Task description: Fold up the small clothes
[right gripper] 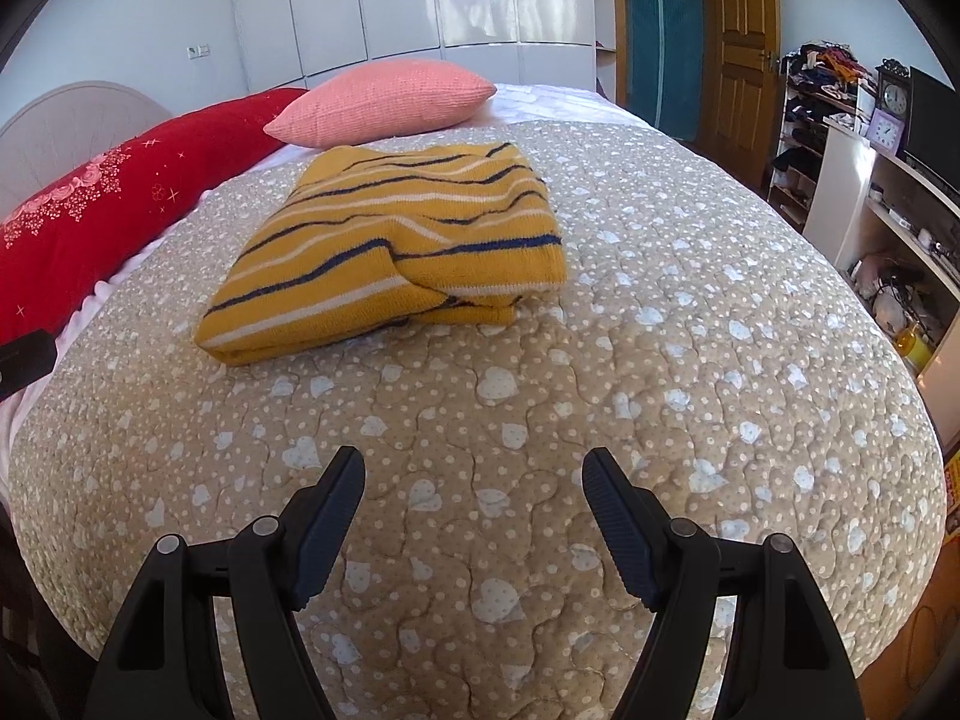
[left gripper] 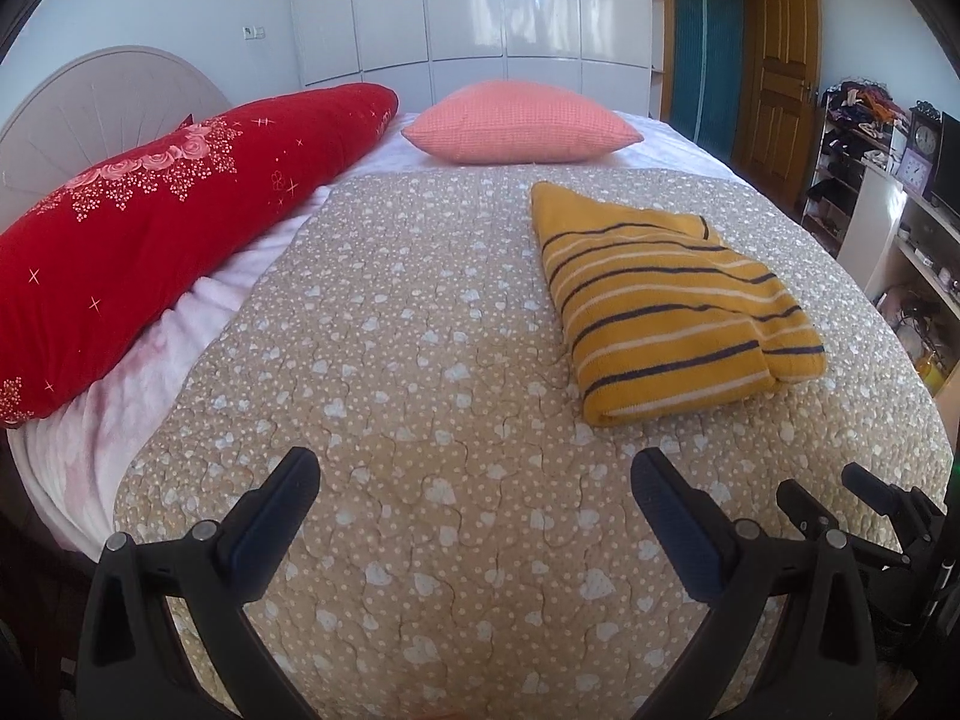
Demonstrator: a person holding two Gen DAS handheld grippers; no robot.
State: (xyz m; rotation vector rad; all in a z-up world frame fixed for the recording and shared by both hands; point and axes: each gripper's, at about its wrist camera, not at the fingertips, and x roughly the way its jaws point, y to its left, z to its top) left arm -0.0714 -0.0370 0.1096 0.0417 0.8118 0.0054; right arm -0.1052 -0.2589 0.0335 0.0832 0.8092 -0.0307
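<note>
A yellow knit garment with dark and white stripes (left gripper: pixel 672 300) lies folded into a compact rectangle on the beige heart-patterned quilt (left gripper: pixel 420 390). It also shows in the right wrist view (right gripper: pixel 396 252), left of centre. My left gripper (left gripper: pixel 474 480) is open and empty, hovering over the quilt well short and left of the garment. My right gripper (right gripper: pixel 474 480) is open and empty above bare quilt (right gripper: pixel 660 330), short of the garment. The right gripper also shows at the lower right of the left wrist view (left gripper: pixel 840 492).
A long red flowered pillow (left gripper: pixel 150 240) lies along the bed's left side by the headboard (left gripper: pixel 90 96). A pink cushion (left gripper: pixel 522 120) sits at the far end. White wardrobes (left gripper: pixel 480 6), a wooden door (left gripper: pixel 780 72) and cluttered shelves (left gripper: pixel 888 180) stand beyond the bed.
</note>
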